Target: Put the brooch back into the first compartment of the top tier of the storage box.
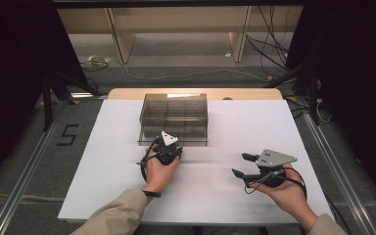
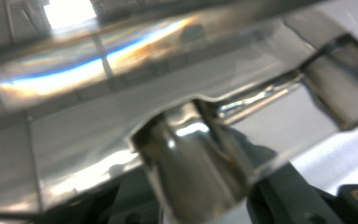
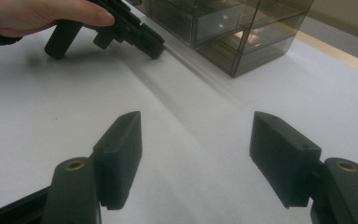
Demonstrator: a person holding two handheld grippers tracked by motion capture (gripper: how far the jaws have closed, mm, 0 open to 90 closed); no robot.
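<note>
The smoked-clear drawer box (image 1: 174,119) sits toward the far middle of the white desk (image 1: 103,161), its long side running left to right and its front face turned toward the person. The left gripper (image 1: 169,145) is right up against that front face, low down near the bottom row of drawers — far nearer than the other one, so this looks like the hand that will do the work. In the left gripper view the transparent front of the box (image 2: 121,116) is pressed up close, with a curved, shiny pull or notch (image 2: 191,154) just ahead of the dark jaws; the picture is blurred, and I cannot tell whether the jaws are spread or pinched on it. The thing it wants lies straight ahead of it, away from the person, so any pull would have to come back along that same line.

The left hand (image 1: 157,174) is held with the forearm angling in from below and the grey plate tipped up toward the box.

The right gripper (image 1: 243,165) hangs well apart to the right, over bare desk, jaws spread wide and pointing leftward — in its own view the pads (image 3: 121,149) stand far apart with nothing between them, and the box corner (image 3: 242,46) shows off ahead.
</note>
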